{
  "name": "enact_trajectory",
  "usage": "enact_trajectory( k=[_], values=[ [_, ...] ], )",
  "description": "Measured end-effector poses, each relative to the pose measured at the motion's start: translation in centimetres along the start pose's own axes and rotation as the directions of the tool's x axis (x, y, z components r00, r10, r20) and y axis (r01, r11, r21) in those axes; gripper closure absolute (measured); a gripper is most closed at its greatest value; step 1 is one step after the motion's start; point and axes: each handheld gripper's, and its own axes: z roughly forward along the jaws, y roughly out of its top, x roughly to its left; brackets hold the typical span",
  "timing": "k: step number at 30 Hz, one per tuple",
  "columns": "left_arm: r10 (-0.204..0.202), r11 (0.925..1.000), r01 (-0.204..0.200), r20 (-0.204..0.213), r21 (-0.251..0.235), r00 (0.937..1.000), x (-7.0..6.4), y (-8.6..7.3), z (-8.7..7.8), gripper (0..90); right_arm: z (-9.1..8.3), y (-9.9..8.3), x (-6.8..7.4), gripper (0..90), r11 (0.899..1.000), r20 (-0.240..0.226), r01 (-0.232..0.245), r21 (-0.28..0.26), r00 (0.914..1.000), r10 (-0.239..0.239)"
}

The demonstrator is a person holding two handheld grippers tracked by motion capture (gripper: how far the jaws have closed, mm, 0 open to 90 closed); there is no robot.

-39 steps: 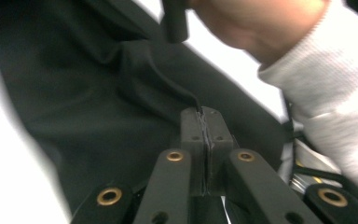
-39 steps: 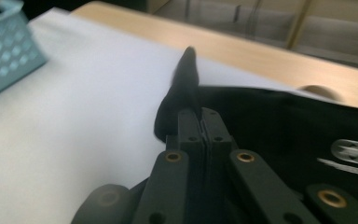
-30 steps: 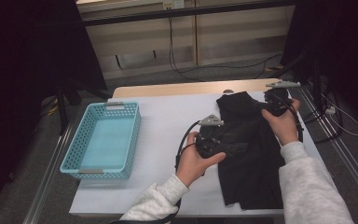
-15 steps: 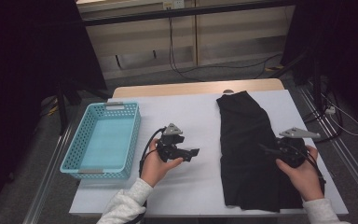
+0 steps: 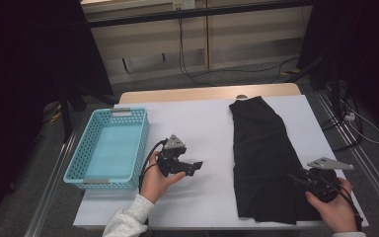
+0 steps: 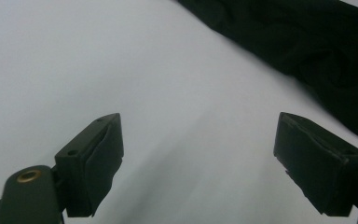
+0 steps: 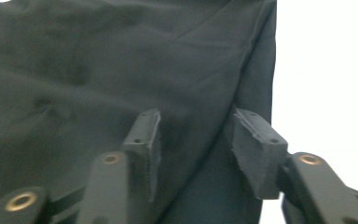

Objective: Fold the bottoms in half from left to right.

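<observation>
While laid lengthwise on the worktop's [image 5: 197,113] right half, black garment [image 5: 264,158] awaited folding; left gripper [image 6: 198,163] wide apart over bare surface, right gripper [image 7: 193,140] parted above near hem, likely gripping next.

Black tools [image 5: 193,168], brass screws, pale knit sleeve [image 5: 126,221]

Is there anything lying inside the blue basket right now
No, in the high view the blue basket on the left of the table shows only its bare floor, and the black cloth lies on the table to its right.
</observation>
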Motion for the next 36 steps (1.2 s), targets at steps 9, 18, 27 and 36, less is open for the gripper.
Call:
enact_trajectory(
  k=[9,18,27,36],
  values=[
    [0.017,0.9998,-0.017,-0.008,0.012,0.9998,-0.9,-0.3,-0.7,16.1,-0.3,-1.2,1.2,71.3,0.996,-0.005,0.033,0.082,0.9995,-0.033],
    [0.020,0.9996,-0.020,0.002,0.019,0.9998,-0.5,-0.3,-0.6,16.1,-0.1,-0.9,0.9,90.0,0.997,-0.059,0.013,0.076,0.9982,-0.008],
    [0.004,1.0000,-0.004,0.014,0.003,0.9999,-0.2,0.0,-0.4,16.2,-2.1,-0.7,-1.2,90.0,0.999,-0.090,-0.043,0.016,0.9949,0.045],
    [0.006,1.0000,-0.006,0.018,0.007,0.9998,-0.3,-0.1,-0.2,16.2,-2.0,-0.9,-2.3,90.0,0.999,-0.058,-0.045,0.031,0.9972,0.047]
  ],
)
